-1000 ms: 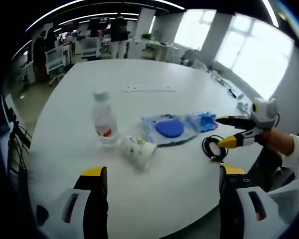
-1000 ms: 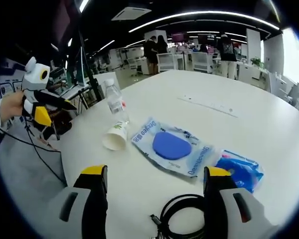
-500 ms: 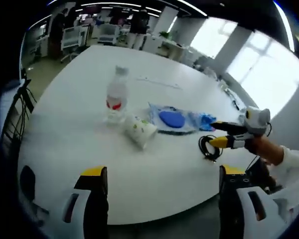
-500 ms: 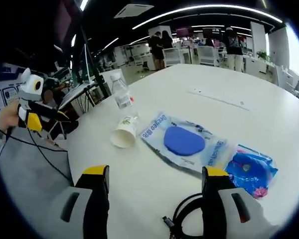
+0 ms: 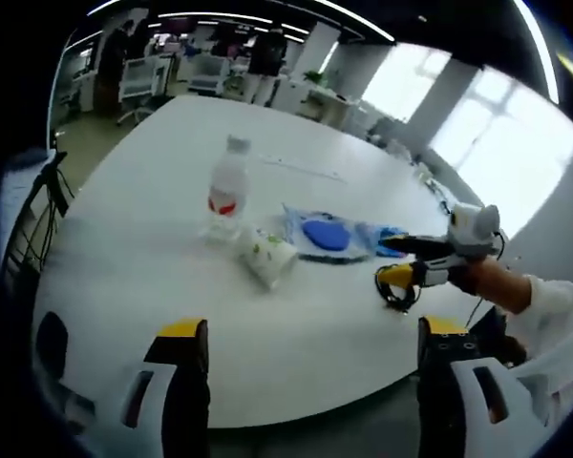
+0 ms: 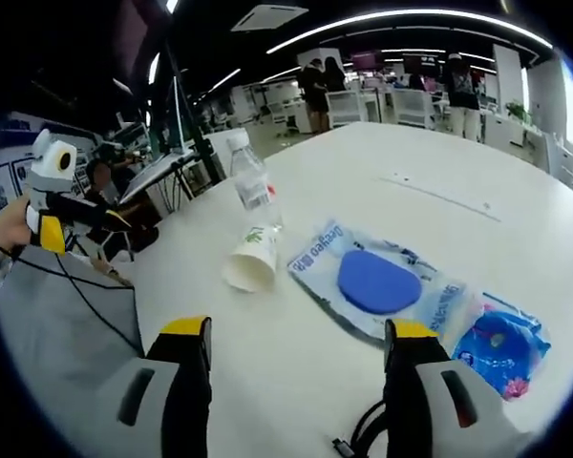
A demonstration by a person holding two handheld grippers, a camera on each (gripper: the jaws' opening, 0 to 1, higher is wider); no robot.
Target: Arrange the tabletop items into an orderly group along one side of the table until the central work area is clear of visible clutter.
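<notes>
Both grippers were spread and empty. The right gripper [image 5: 408,260] hovered just above the coiled cable [image 5: 393,286]. The cup [image 6: 252,260] lay on its side beside the bottle [image 6: 250,178], ahead of the left gripper [image 5: 306,358].

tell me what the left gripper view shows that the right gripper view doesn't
Left gripper view alone: the right claw held over the black cable coil, with bright windows behind. Right gripper view alone: the left claw off the table's edge. Both share the water bottle, tipped paper cup, wipes pack and blue packet.
</notes>
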